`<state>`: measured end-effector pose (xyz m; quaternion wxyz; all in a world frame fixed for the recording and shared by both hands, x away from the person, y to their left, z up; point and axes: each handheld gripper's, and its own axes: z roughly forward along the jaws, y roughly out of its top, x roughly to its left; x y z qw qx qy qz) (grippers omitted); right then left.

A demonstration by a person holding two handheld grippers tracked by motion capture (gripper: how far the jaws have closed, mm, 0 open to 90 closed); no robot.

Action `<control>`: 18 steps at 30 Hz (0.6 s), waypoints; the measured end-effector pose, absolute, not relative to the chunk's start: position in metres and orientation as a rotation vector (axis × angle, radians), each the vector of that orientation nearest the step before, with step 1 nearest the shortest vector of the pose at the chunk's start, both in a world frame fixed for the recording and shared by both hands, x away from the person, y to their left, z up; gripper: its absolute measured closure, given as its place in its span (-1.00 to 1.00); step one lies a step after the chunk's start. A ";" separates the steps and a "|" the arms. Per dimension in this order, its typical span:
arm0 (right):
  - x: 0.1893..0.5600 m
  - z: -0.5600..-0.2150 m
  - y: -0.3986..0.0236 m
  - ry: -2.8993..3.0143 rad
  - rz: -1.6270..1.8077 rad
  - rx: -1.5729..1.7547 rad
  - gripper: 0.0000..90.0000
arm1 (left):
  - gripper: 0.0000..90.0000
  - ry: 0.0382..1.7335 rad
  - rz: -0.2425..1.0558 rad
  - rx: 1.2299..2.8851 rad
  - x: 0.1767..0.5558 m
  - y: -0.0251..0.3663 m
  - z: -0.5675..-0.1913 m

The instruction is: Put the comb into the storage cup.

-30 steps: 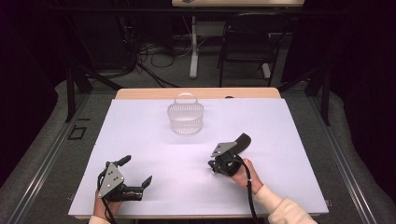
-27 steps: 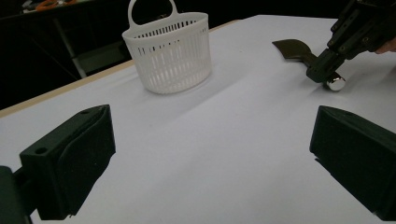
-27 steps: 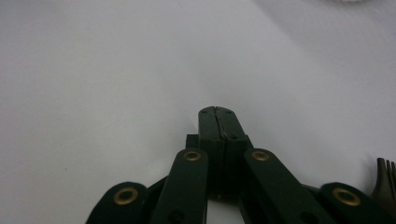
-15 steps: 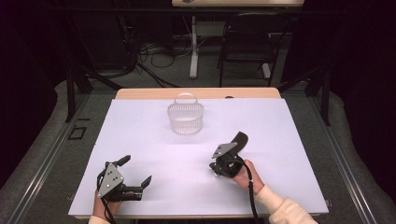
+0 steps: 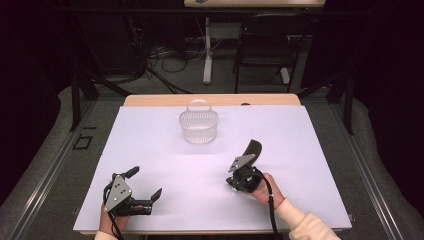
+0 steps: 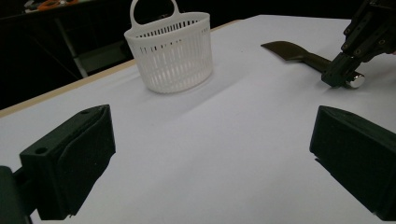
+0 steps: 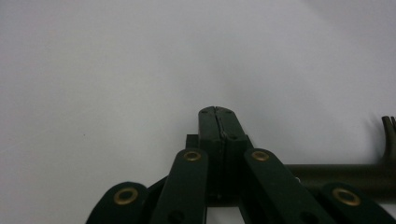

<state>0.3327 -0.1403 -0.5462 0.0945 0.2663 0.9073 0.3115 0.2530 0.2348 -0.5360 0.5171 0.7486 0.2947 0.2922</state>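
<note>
Dim room with cables beyond a white-covered worktop (image 5: pixel 150 150), dark olive flat-bladed plastic spatula (image 5: pixel 251 149) lying right of centre, long axis slanting away toward the far right, blade farthest, handle end gripped in the closed right claw (image 5: pixel 239 178), left claw (image 5: pixel 145 187) wide and empty, white slatted plastic basket (image 5: pixel 199 126) upright near the far edge.

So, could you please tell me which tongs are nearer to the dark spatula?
Right. The right tongs are at the spatula handle; the left tongs rest well across the table.

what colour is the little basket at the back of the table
White: the slotted plastic basket with its loop handle shows best in the left gripper view.
</note>
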 end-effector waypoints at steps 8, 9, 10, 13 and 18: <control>0.331 -0.546 -0.145 2.710 0.908 0.803 1.00 | -1.00 0.709 0.702 1.798 0.253 0.235 -0.536; 0.331 -0.546 -0.146 2.711 0.908 0.798 1.00 | -1.00 0.709 0.703 1.798 0.253 0.235 -0.536; 0.330 -0.546 -0.147 2.710 0.907 0.802 1.00 | -1.00 0.708 0.702 1.797 0.253 0.235 -0.536; 0.330 -0.545 -0.149 2.718 0.900 0.798 1.00 | -1.00 0.708 0.703 1.797 0.253 0.235 -0.536; 0.328 -0.544 -0.153 2.728 0.898 0.799 1.00 | -1.00 0.709 0.704 1.797 0.252 0.235 -0.536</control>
